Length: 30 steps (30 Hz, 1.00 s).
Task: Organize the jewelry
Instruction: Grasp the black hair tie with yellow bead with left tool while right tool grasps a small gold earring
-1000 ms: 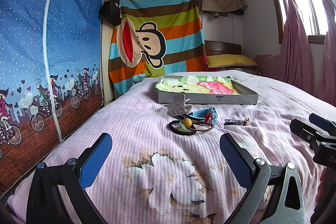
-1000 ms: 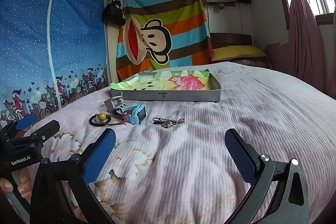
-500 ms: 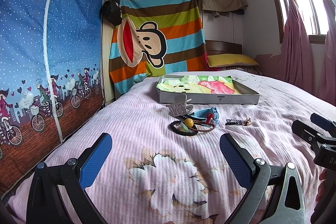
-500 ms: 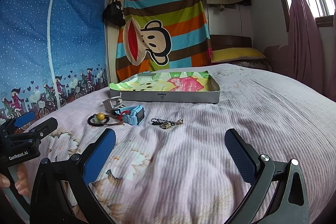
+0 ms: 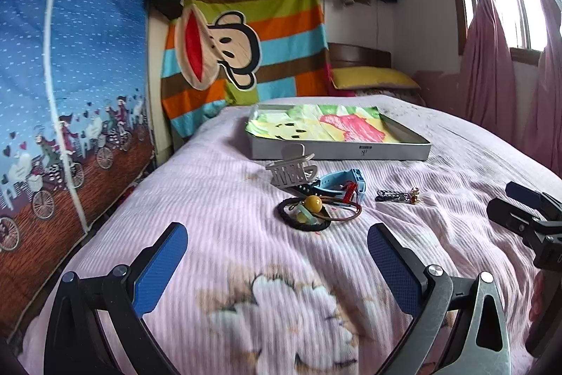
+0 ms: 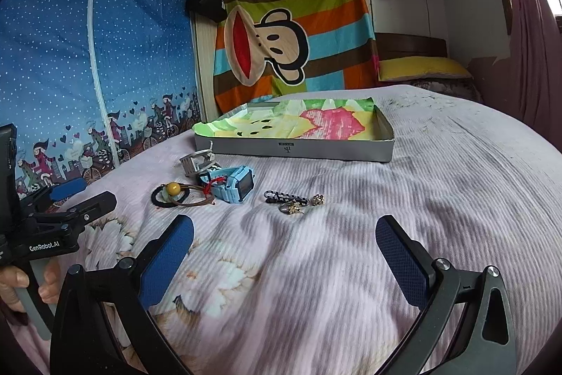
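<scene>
Both grippers spread wide, nothing held: left gripper (image 5: 277, 266) hovers low over the bedspread (image 5: 217, 199) facing the pile, right gripper (image 6: 284, 255) alongside it, aimed more at the chain. Jewelry all loose on the bed, none in the tray (image 6: 295, 150) yet; tray sits just beyond the pile, shallow, lined with bright printed paper. Pile items: grey claw hair clip (image 5: 289, 169) nearest the tray, blue watch (image 6: 233, 187) touching it, black hair tie (image 5: 304, 217) with a yellow bead (image 5: 313, 203) and a thin brown loop (image 6: 196, 197) overlapping the watch strap. Beaded chain (image 6: 286, 196) lies apart to the right with a small gold charm (image 6: 318, 199) at its end, plus what may be a ring or a second charm just in front, too small to tell. Handling guess: everything light; hair ties and chain limp, will drape and could snag neighbours, so pinch mid-length and lift straight. Clip stiff, springy, take it across the body. Watch is the bulkiest, rigid case, grip across the case sides not the floppy strap. Soft bedding gives under the fingers, so tiny charm pieces may sink and slip
</scene>
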Tool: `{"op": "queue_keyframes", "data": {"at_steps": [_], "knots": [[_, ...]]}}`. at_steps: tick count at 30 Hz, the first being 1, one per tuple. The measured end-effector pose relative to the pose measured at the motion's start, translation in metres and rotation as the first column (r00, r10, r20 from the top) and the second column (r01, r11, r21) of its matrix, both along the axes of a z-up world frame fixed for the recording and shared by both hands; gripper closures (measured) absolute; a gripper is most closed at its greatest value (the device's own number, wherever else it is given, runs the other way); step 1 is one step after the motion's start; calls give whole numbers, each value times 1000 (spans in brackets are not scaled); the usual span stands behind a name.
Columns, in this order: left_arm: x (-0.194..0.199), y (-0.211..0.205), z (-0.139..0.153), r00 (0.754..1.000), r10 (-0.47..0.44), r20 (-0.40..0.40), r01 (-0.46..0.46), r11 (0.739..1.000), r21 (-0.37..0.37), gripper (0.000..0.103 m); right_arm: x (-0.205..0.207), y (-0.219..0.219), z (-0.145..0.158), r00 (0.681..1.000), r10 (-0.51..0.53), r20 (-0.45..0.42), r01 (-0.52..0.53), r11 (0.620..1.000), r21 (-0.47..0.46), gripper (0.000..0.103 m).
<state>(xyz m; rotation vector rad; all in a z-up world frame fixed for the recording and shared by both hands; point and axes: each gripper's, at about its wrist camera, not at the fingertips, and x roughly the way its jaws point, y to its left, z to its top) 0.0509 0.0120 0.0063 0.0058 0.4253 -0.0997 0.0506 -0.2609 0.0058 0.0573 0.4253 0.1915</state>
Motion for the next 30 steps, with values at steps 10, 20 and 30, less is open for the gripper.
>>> {"op": "queue_keyframes", "data": {"at_steps": [10,20,30], "knots": [[40,-10,-8,987,-101,-126,100,995,-8,27,50,3,-13,992,78,-103,-78,997,2,40],[72,5,-26,963,-140,-232,102,980,-170,62,96,22,-28,971,124,-204,-129,992,-12,59],[88,17,-36,935,-186,-301,92,949,-302,89,125,26,-45,946,123,-299,-125,992,15,71]]}}
